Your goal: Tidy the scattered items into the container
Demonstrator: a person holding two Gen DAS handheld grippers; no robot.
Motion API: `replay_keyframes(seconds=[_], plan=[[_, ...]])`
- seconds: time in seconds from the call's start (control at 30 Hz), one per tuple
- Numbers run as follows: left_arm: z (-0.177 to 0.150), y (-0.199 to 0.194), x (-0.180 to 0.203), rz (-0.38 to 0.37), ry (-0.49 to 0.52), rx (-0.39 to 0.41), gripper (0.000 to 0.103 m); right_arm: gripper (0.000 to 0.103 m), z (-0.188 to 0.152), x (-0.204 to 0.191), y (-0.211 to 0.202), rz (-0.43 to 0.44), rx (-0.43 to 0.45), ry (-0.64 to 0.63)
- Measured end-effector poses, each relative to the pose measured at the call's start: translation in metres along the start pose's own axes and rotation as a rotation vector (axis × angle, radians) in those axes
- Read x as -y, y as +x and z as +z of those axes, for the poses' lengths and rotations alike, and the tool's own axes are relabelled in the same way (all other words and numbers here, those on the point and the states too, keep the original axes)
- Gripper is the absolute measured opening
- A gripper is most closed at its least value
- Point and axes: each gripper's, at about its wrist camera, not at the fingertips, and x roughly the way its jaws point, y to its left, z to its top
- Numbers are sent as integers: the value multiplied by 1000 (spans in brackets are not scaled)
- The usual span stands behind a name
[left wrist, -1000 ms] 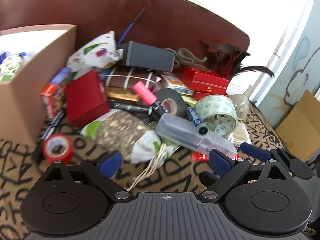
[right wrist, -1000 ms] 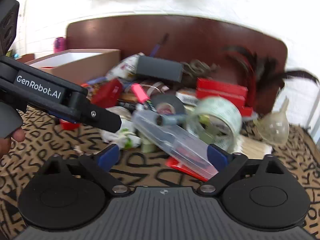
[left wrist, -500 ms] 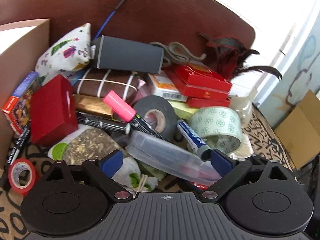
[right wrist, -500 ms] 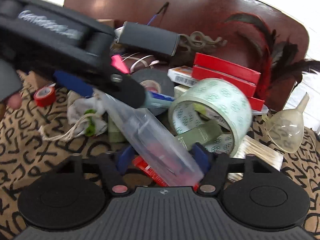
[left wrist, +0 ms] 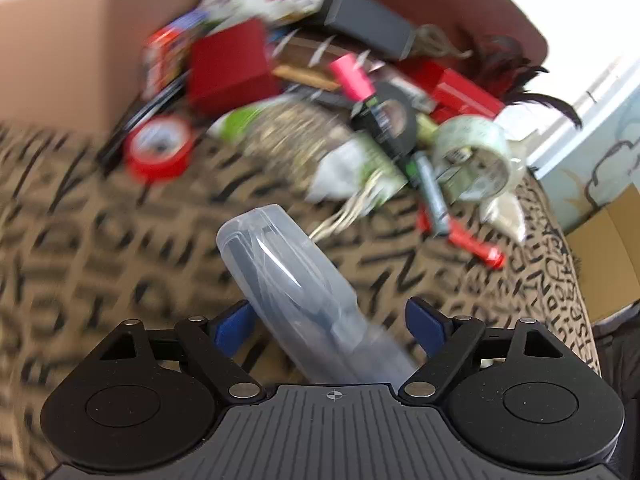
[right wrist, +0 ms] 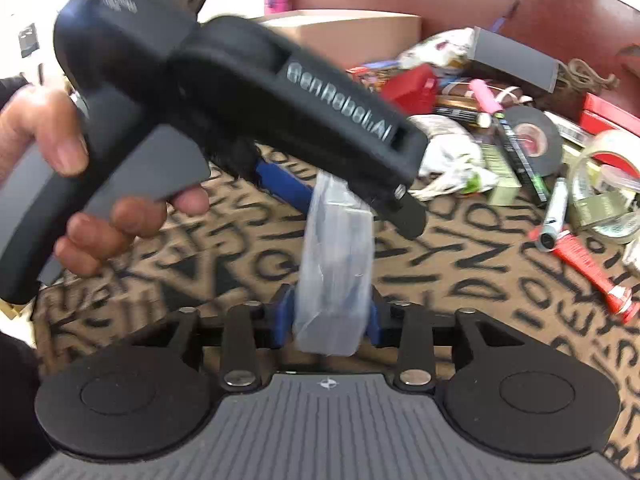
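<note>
A clear plastic case (right wrist: 334, 272) with dark things inside hangs over the letter-printed cloth (right wrist: 460, 272), away from the pile. My right gripper (right wrist: 329, 314) is closing, and both blue pads press on the case's near end. My left gripper (left wrist: 329, 320) stands wide around the same case (left wrist: 288, 280); its right pad is clear of it. In the right wrist view the left gripper (right wrist: 344, 200) straddles the case's far end, with a hand (right wrist: 60, 132) on its handle. The cardboard box (left wrist: 60, 52) stands at the far left.
The pile lies beyond: a red box (left wrist: 230, 64), red tape roll (left wrist: 158, 152), black tape roll (left wrist: 384, 120), patterned tape roll (left wrist: 476, 156), pink marker (left wrist: 352, 76), grey box (left wrist: 372, 20). A grey marker (left wrist: 432, 200) lies loose on the cloth. A brown headboard (right wrist: 520, 0) backs everything.
The clear case has come out of the pile and toward me, over the cloth. My right jaws narrowed onto it. Both grippers drew back from the pile together.
</note>
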Motion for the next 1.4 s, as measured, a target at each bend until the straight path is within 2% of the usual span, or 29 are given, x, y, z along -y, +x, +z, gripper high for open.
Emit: replay_keyframes(seconds=[0.03, 0.07, 0.23, 0.3, 0.4, 0.63, 0.7, 0.8, 0.9, 0.97, 1.03, 1.23, 1.4], plan=[[-4, -4, -5, -3, -9, 10, 90, 62, -2, -5, -2, 4, 1, -6], [-7, -7, -7, -2, -9, 19, 90, 63, -2, -10, -3, -1, 3, -12], [-5, -13, -14, 14, -29, 28, 88, 63, 3, -10, -6, -43, 13, 12], [-3, -12, -13, 36, -16, 25, 78, 63, 7, -10, -9, -62, 25, 32], [-1, -12, -13, 55, 10, 21, 71, 63, 13, -13, -10, -47, 34, 45], [1, -10, -23, 49, -31, 27, 72, 63, 18, -2, 3, 6, 0, 148], [2, -10, -22, 49, -24, 22, 68, 63, 19, 3, 3, 26, -5, 190], [2, -11, -20, 55, -4, 15, 69, 63, 20, 4, 5, 26, -10, 214], [3, -10, -22, 49, -18, 17, 71, 60, 22, 6, 11, 24, -33, 233], [4, -9, -24, 38, -35, 19, 72, 53, 22, 8, 12, 30, -40, 254], [5, -8, -22, 45, -18, 13, 68, 53, 23, 8, 12, 33, -45, 265], [4, -7, -24, 29, -9, 20, 73, 54, 22, 14, 14, 59, -60, 311], [2, -6, -19, 45, 52, 20, 71, 53, 23, 11, 17, 49, -71, 294]])
